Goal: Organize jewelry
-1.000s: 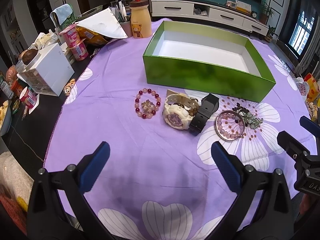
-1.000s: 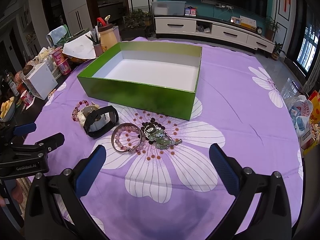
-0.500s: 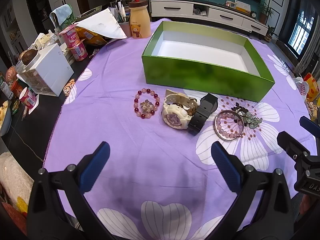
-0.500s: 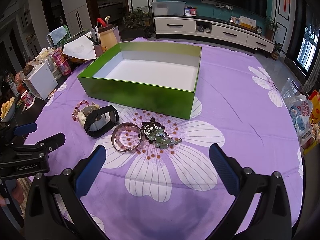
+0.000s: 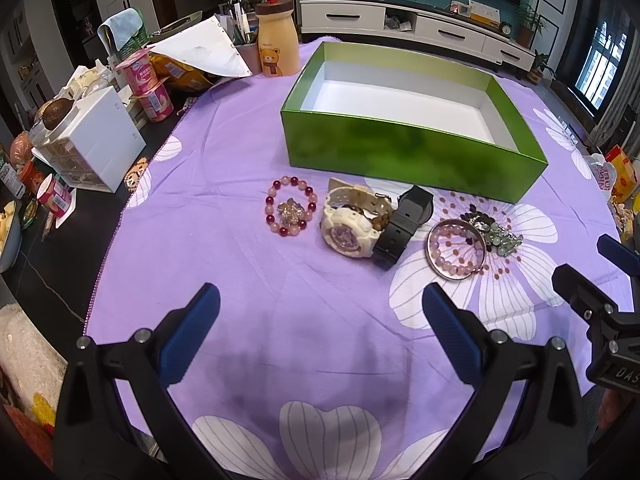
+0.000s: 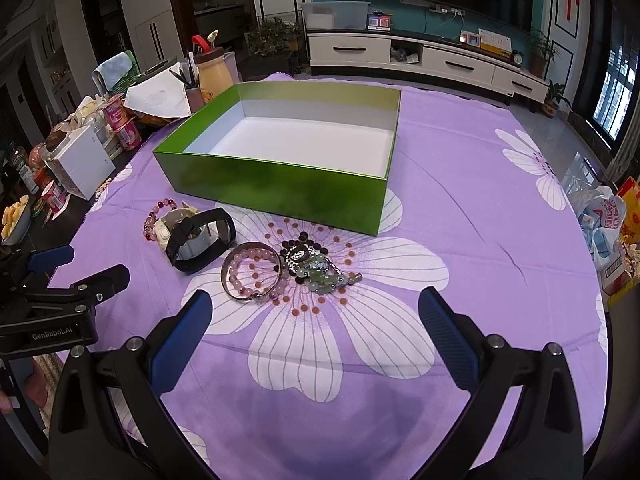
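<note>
An empty green box (image 5: 412, 156) (image 6: 276, 184) with a white floor stands on the purple flowered cloth. In front of it lie a red-and-pink bead bracelet (image 5: 291, 212), a cream watch (image 5: 352, 224), a black watch (image 5: 404, 224) (image 6: 200, 240), a metal bangle with a pink bead bracelet (image 5: 456, 250) (image 6: 252, 272), and a green-and-dark bead pile (image 5: 496, 232) (image 6: 320, 268). My left gripper (image 5: 320, 320) hovers open, short of the watches. My right gripper (image 6: 316, 320) hovers open just short of the bangle. Neither holds anything.
Left of the cloth the dark table carries a white drawer box (image 5: 92, 140), yogurt cups (image 5: 148, 84), a bear jar (image 5: 277, 46), paper and food. Bags (image 6: 600, 216) sit past the right edge. Bare cloth (image 6: 480, 184) lies right of the box.
Both grippers have barely moved; the left view has shifted slightly. The jewelry and box lie where they were.
</note>
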`<state>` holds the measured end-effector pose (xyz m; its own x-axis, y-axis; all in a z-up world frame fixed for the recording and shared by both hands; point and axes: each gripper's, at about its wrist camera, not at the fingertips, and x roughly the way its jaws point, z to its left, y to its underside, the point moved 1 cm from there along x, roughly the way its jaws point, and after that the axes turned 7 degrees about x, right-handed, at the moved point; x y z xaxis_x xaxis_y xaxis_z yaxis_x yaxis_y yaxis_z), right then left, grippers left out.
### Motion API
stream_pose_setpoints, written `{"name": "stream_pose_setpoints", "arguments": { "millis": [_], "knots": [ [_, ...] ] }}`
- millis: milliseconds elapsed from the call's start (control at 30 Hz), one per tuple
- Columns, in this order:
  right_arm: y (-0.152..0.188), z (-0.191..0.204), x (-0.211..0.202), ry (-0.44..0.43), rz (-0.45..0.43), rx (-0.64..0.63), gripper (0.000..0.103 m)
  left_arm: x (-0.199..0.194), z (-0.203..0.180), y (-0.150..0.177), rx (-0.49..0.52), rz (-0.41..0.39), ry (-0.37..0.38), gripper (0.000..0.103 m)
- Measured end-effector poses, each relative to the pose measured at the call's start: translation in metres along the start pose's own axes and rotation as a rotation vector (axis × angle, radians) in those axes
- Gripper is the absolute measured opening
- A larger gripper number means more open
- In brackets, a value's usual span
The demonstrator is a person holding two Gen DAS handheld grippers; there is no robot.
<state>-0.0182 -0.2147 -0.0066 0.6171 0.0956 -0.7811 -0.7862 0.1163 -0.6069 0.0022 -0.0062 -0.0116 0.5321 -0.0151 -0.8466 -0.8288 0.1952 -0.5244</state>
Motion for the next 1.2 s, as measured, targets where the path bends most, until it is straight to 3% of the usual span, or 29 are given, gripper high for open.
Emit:
{"name": "stream_pose_setpoints", "arguments": {
  "millis": [867,1200],
  "knots": [
    [0.000,-0.002,-0.002,-0.007,-0.006,0.001,0.102,-0.004,-0.003,-0.001,0.007,-0.016,0.013,0.101],
    [0.006,-0.013,0.002,-0.102,0.001,0.018,0.102,-0.006,0.011,0.009,-0.031,-0.098,0.123,0.101]
  ]
}}
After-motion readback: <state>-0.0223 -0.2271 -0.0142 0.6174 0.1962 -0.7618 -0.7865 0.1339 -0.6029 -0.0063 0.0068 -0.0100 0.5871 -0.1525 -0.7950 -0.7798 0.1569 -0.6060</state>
